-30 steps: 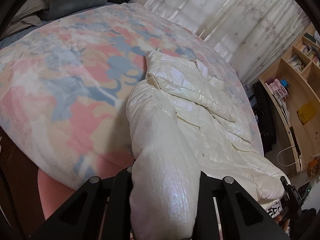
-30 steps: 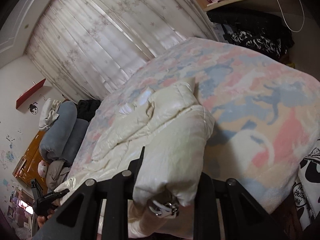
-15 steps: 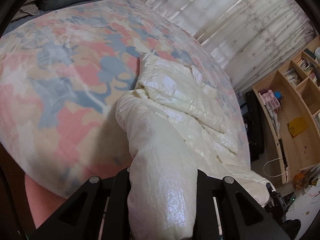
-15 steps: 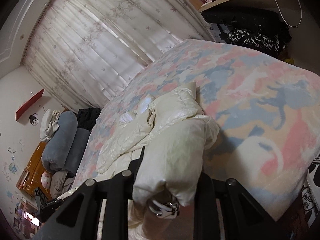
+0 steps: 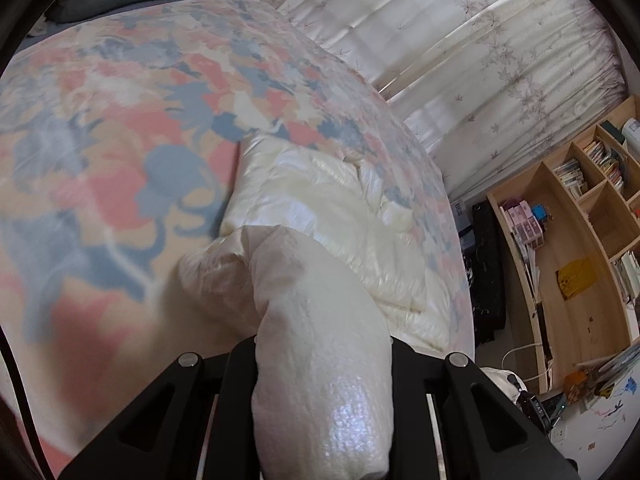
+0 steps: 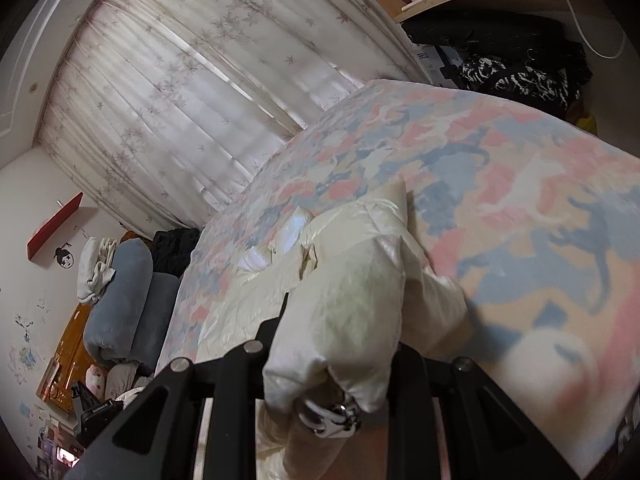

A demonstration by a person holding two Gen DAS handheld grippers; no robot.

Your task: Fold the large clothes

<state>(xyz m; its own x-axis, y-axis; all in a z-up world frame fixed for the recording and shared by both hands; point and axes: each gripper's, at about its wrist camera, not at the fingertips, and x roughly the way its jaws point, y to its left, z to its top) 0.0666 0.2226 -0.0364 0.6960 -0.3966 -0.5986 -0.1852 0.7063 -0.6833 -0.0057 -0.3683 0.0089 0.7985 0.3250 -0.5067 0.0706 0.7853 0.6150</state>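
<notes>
A cream, shiny puffer jacket (image 5: 320, 216) lies crumpled on a bed covered with a pink, blue and beige blanket (image 5: 100, 140). My left gripper (image 5: 322, 364) is shut on a thick fold of the jacket, which bulges up between its black fingers (image 5: 240, 364) and hides the tips. In the right wrist view the same jacket (image 6: 360, 236) stretches across the blanket (image 6: 520, 200). My right gripper (image 6: 336, 352) is shut on another padded edge, with a metal clasp (image 6: 330, 420) hanging below it. Both held parts are raised over the rest of the jacket.
Pale leaf-print curtains (image 5: 460, 40) hang behind the bed. A wooden bookshelf (image 5: 568, 240) and black bags (image 5: 484, 264) stand beyond the bed's far side. Rolled grey bedding (image 6: 128, 312) is piled at the bed's head. Clutter covers the floor (image 5: 580, 396).
Both grippers have moved forward over the bed with the jacket's edges held. The held parts now lie further over the rest of the jacket, and the bed's near edge has dropped from view.
</notes>
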